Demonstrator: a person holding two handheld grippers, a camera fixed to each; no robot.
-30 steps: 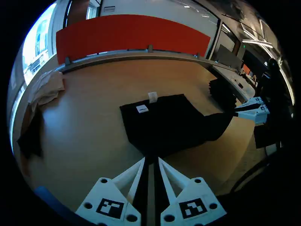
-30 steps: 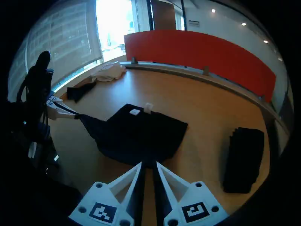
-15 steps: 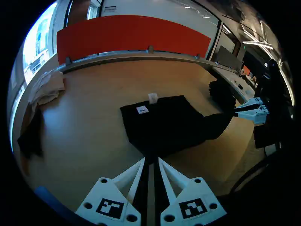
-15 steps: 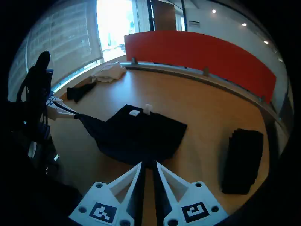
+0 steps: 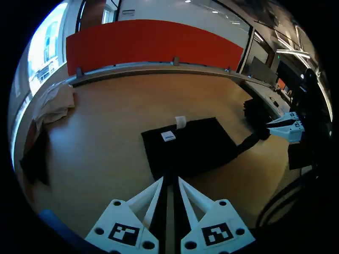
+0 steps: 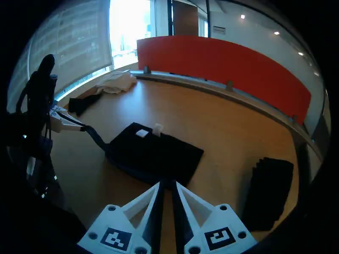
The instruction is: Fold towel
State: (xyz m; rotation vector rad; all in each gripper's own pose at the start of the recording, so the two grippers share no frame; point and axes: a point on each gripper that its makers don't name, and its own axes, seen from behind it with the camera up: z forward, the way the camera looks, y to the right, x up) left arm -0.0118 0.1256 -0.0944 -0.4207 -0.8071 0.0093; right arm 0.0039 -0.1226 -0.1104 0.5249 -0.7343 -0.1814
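A black towel [image 5: 190, 146] with two small white tags [image 5: 168, 136] lies flat on the wooden table [image 5: 106, 127]. In the left gripper view, my left gripper [image 5: 171, 181] is shut on the towel's near edge. Farther right, my right gripper [image 5: 268, 128] pinches a corner that is drawn out into a thin taut strip. In the right gripper view, the towel [image 6: 152, 152] lies ahead and my right gripper [image 6: 167, 184] is shut on its near edge. At the left of that view, my left gripper [image 6: 83, 127] holds the other stretched corner.
A stack of folded black towels [image 6: 269, 186] sits at the table's right side, also seen as a dark pile [image 5: 256, 112]. Beige cloth [image 5: 53, 103] and a dark cloth [image 5: 36, 156] lie at the far left. A red partition [image 5: 152, 42] backs the table.
Both grippers have pulled the held edge up and back. The sagging corners have been drawn into thin taut strips, and the towel now lies flatter and farther off in both views.
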